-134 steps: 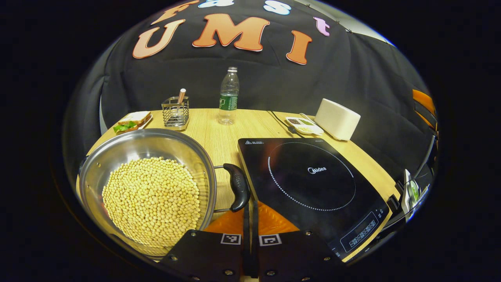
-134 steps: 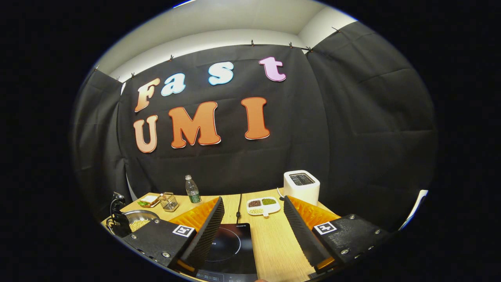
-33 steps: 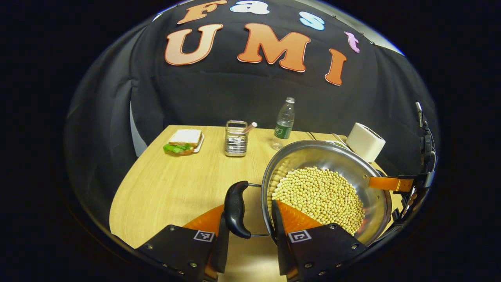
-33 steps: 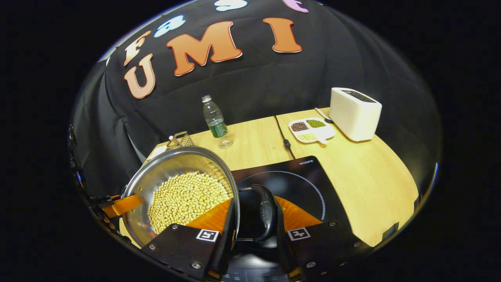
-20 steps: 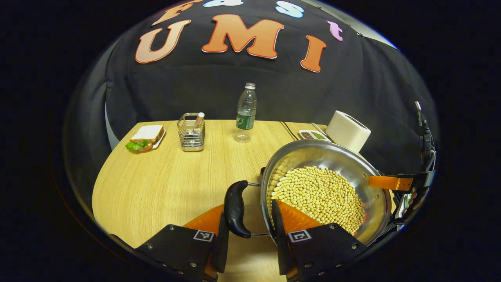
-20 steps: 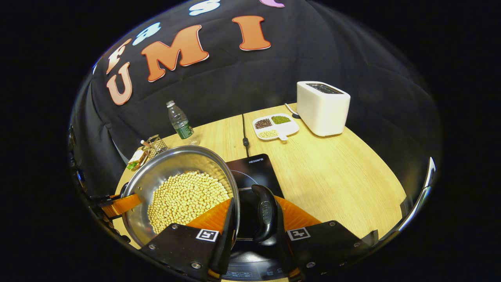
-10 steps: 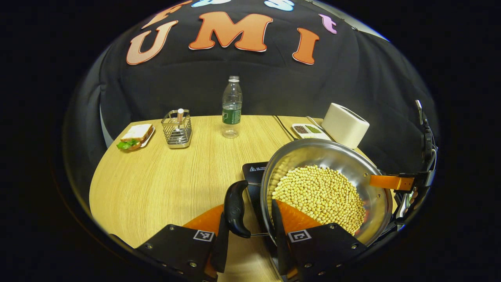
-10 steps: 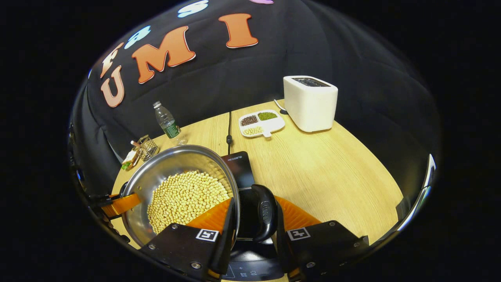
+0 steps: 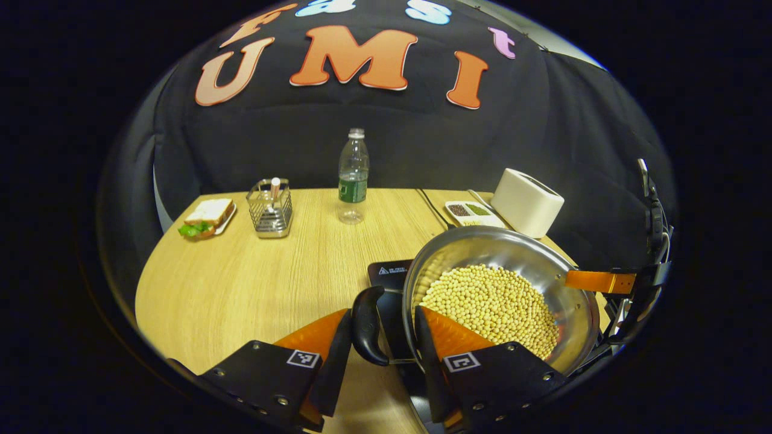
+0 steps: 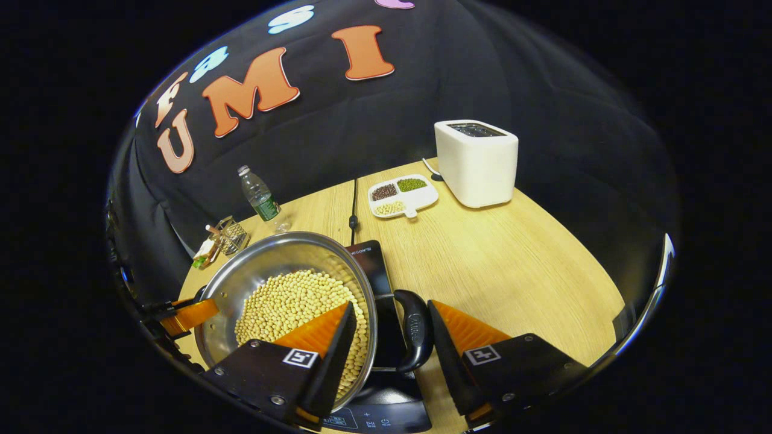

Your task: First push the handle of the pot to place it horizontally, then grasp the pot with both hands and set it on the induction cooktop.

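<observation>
The round light-wood table point(image 9: 241, 289) is seen carrying the flat black glass induction cooktop point(image 10: 368, 256), and over that cooktop sits the wide stainless-steel pot point(image 9: 512, 247) filled with pale yellow beans point(image 9: 491, 301). Whether its base rests fully on the glass cannot be told, since the base is hidden by the pot's own wall. Both black curved side handles are seen lying level, so the pushing step is judged done, and the carry is judged essentially finished.

The left gripper point(image 9: 377, 352) is seen with its fingers spread to either side of the near black handle point(image 9: 367, 325), a gap showing on the outer side. The right gripper point(image 10: 391, 343) is likewise parted around the opposite handle point(image 10: 415, 328), clear space visible beside it. Release is judged underway; what is left is drawing both grippers clear without nudging the pot.
</observation>
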`<state>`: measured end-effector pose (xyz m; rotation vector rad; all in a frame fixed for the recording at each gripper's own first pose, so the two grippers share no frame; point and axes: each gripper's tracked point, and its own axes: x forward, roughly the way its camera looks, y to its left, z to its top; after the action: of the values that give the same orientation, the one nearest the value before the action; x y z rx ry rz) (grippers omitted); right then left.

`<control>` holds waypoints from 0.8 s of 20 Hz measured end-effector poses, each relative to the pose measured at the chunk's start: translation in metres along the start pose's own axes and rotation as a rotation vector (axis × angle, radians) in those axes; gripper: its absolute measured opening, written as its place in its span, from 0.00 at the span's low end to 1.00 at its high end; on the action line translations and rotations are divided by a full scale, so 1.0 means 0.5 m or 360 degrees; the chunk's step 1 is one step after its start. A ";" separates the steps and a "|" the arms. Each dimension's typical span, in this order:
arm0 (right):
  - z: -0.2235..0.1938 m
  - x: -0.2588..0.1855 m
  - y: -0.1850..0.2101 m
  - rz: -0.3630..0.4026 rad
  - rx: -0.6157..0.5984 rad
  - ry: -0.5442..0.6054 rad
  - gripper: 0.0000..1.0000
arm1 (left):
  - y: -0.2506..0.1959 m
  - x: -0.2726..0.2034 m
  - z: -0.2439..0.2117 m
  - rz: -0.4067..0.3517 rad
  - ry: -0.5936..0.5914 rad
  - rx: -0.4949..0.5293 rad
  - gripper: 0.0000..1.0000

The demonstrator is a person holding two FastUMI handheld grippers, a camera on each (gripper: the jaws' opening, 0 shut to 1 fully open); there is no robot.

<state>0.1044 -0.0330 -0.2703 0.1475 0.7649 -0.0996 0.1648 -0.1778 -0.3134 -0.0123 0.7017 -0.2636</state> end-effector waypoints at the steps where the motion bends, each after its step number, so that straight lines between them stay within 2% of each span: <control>1: 0.005 -0.006 0.002 -0.0006 -0.0022 -0.0014 0.83 | 0.001 -0.024 0.023 0.0020 -0.0038 0.0026 0.59; 2: 0.014 -0.016 0.006 -0.0006 -0.0039 -0.0037 0.87 | 0.007 -0.041 0.037 0.0048 -0.0067 0.0038 0.69; 3: 0.026 -0.030 0.009 -0.0002 -0.0049 -0.0066 0.95 | 0.017 -0.055 0.047 0.0080 -0.0089 0.0039 0.70; 4: 0.040 -0.043 0.014 0.0004 -0.0059 -0.0098 0.95 | 0.029 -0.077 0.068 0.0116 -0.0127 0.0022 0.73; 7: 0.098 -0.094 0.015 -0.0004 -0.0089 -0.0241 0.96 | 0.065 -0.163 0.162 0.0179 -0.0311 -0.0029 0.74; 9: 0.149 -0.150 0.021 0.0022 -0.0096 -0.0362 0.96 | 0.088 -0.230 0.235 0.0208 -0.0457 -0.0029 0.88; 13: 0.254 -0.262 0.022 0.0012 -0.0132 -0.0643 0.95 | 0.139 -0.374 0.358 0.0331 -0.0769 0.0065 0.89; 16: 0.309 -0.348 0.034 0.0034 -0.0161 -0.0802 0.95 | 0.169 -0.498 0.427 0.0374 -0.0951 0.0086 0.88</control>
<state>0.0872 -0.0362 -0.0374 0.0304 0.2648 -0.0733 0.1391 -0.0521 0.0001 0.0414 0.0982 -0.0439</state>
